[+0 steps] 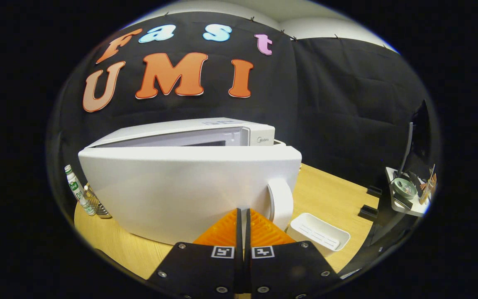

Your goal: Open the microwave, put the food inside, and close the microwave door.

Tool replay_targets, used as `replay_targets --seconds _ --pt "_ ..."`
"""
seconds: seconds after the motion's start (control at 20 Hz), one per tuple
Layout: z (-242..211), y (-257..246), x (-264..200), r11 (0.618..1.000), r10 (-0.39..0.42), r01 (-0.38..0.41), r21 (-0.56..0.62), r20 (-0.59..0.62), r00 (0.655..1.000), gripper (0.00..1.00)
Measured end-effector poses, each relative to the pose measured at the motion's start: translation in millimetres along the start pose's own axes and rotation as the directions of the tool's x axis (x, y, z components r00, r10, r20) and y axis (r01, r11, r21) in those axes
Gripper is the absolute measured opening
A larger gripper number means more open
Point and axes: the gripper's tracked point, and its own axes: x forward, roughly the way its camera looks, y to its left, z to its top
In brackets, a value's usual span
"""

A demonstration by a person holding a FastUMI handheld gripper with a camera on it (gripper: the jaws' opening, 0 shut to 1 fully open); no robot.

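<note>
Gripper (pixel 243 216) sits at lower centre of the frame, orange fingers (pixel 222 230) pressed together with nothing between them, tips at or against the microwave door (pixel 181 191). The door fills mid-frame and stands partly ajar: a dark gap shows along its top edge, below the microwave (pixel 206 128) body behind it. The door handle (pixel 281 202) runs upright, just right of the fingertips. A white tray (pixel 320 234) rests on the wooden table (pixel 330 191), lower right, beside the handle; whether it holds food cannot be told. Judgement: the door's swing governs the coming move, and the closed tips lie left of the handle.
</note>
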Motion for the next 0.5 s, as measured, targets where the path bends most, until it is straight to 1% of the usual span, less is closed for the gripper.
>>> replay_targets --seconds 0.15,0.5 --pt "15 5 27 0.998 0.046 -0.044 -0.040 0.044 0.998 0.01" --pt "31 30 69 0.974 0.183 -0.174 -0.141 0.046 0.982 0.01"
